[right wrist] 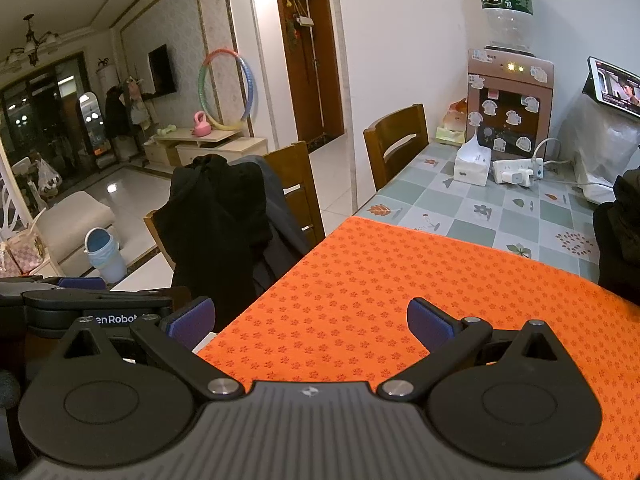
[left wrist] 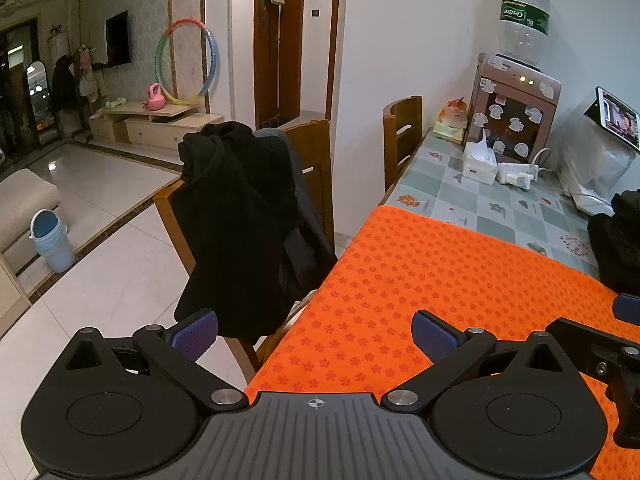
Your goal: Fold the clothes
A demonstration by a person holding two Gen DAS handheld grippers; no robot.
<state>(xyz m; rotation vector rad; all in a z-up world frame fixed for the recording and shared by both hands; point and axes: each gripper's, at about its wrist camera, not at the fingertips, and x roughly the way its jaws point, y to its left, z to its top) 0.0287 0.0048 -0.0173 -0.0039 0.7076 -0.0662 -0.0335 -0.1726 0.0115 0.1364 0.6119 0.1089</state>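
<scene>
Two views, both before any fold. Left wrist: the left gripper (left wrist: 314,338) hovers spread and empty over the orange mat (left wrist: 440,280); dark clothes (left wrist: 240,220) hang on the chair (left wrist: 316,168) beside the worktop (left wrist: 480,208). Right wrist: the right gripper (right wrist: 310,326) is likewise released. Next likely calls for fetching a garment.

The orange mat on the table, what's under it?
The orange mat lies on a leaf-patterned checked tablecloth, which shows beyond its far edge. The table beneath is fully covered.

Mat (left wrist: 440,280) on table (left wrist: 492,208); clothes (left wrist: 240,220) on chair (left wrist: 316,160) left.
</scene>
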